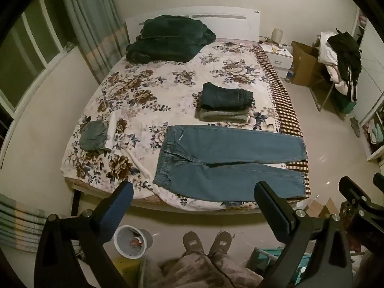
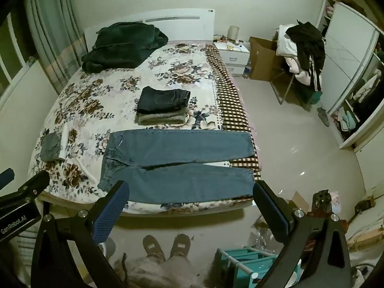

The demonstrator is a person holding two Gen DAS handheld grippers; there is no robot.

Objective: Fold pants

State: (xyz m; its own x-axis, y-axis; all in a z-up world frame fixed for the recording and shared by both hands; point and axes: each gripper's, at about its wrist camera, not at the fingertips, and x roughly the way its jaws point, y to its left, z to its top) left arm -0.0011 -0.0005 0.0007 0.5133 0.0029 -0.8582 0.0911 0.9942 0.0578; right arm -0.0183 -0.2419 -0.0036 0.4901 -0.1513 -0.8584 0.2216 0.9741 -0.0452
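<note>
Blue jeans (image 1: 223, 160) lie flat and spread across the near edge of the floral bed (image 1: 148, 91), waistband to the left, both legs running right. They also show in the right wrist view (image 2: 177, 165). My left gripper (image 1: 194, 192) is open and empty, held above the floor in front of the bed, short of the jeans. My right gripper (image 2: 189, 192) is open and empty too, at about the same height, to the right of the left one. Its body shows at the right edge of the left wrist view (image 1: 360, 199).
A stack of folded pants (image 1: 225, 103) sits mid-bed behind the jeans. A dark green blanket (image 1: 168, 38) lies at the headboard. A small grey garment (image 1: 93, 135) lies at the bed's left. A bin (image 1: 130, 241) and my feet (image 1: 207, 241) are on the floor. A chair piled with clothes (image 1: 340, 60) stands at the right.
</note>
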